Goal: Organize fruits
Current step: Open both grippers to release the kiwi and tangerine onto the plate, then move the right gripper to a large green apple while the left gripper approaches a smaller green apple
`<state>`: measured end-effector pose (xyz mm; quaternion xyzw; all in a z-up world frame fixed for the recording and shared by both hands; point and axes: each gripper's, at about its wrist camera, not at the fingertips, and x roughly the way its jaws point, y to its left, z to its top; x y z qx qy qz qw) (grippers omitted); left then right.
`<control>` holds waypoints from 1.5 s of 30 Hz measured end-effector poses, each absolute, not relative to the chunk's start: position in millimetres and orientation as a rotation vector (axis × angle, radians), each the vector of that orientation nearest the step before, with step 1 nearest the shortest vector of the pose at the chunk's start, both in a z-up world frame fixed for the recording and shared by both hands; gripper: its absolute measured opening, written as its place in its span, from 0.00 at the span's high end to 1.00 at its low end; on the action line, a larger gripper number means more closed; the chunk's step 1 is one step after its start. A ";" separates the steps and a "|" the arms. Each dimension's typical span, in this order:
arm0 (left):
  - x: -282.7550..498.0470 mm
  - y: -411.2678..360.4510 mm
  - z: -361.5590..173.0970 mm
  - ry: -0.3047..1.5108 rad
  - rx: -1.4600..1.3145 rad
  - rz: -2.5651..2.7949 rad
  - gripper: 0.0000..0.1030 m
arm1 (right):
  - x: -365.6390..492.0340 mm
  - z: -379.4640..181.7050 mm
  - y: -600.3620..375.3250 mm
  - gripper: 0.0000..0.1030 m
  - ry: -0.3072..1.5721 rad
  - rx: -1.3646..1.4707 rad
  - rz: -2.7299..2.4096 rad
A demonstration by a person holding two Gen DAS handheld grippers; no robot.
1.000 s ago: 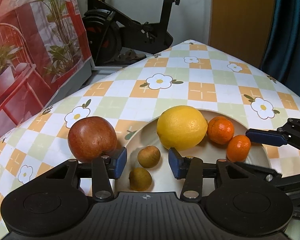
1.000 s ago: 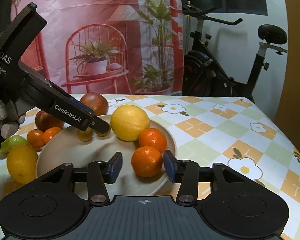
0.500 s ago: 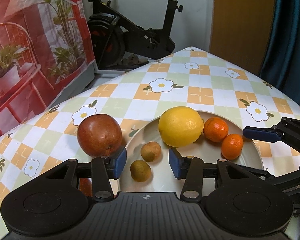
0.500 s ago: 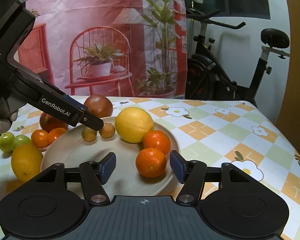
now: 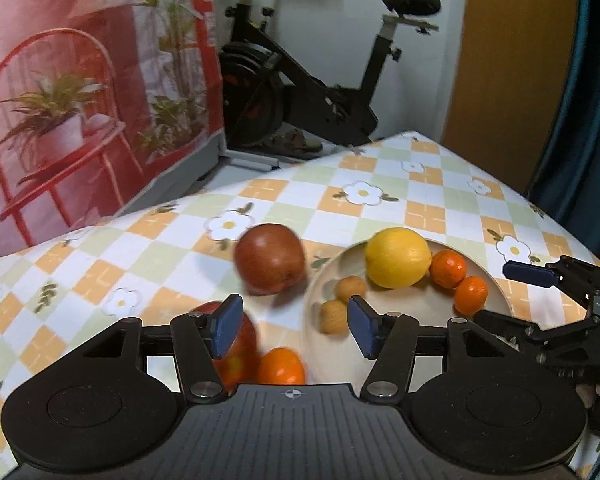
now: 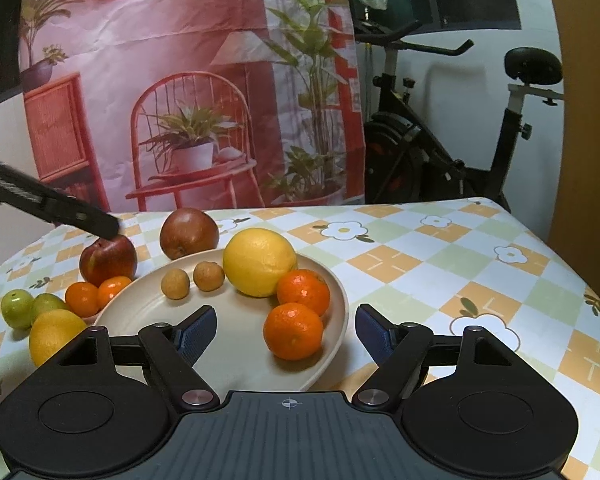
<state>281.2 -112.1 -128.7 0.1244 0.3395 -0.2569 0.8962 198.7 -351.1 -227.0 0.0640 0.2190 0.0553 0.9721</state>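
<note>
A cream plate [image 6: 339, 320] holds a lemon [image 6: 260, 262], two tangerines and two small brown fruits [image 6: 175, 284]. My right gripper [image 6: 284, 336] is over the plate's near rim with its jaws opening. The front tangerine [image 6: 294, 330] lies between the pads, which stand clear of it. My left gripper [image 5: 294, 330] hangs over the table left of the plate [image 5: 311, 308], jaws opening with nothing in them. A dark red apple [image 5: 270, 258] sits ahead of it. Another red apple [image 5: 238, 346] and a tangerine [image 5: 280, 366] lie beneath it.
Left of the plate on the flowered cloth lie a red apple [image 6: 108, 258], two tangerines [image 6: 82, 298], two green fruits [image 6: 16, 307] and a second lemon [image 6: 56, 334]. An exercise bike [image 6: 439, 152] and a printed backdrop [image 6: 180, 80] stand behind the table.
My left gripper drew back and up from the plate toward the left, and its jaws widened. My right jaws spread away from the front tangerine, which stays on the plate.
</note>
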 end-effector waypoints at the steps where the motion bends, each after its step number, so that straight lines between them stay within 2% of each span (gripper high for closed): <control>1: 279.0 -105.7 -126.6 0.700 0.251 -0.525 0.41 | 197.7 -226.9 -351.0 0.29 0.440 0.132 0.107; 12: 271.1 -37.9 -108.0 0.690 0.176 -0.445 0.41 | 189.0 -214.0 -342.6 0.30 0.467 0.166 0.084; 28: 268.2 46.3 -89.7 0.635 0.179 -0.339 0.41 | 202.6 -182.4 -279.8 0.29 0.518 0.157 0.188; 42: 265.2 60.6 -111.7 0.650 0.227 -0.379 0.41 | 239.4 -171.3 -205.8 0.30 0.631 0.067 0.345; 45: 266.6 65.5 -116.7 0.654 0.214 -0.375 0.41 | 248.2 -173.1 -185.9 0.35 0.667 0.019 0.401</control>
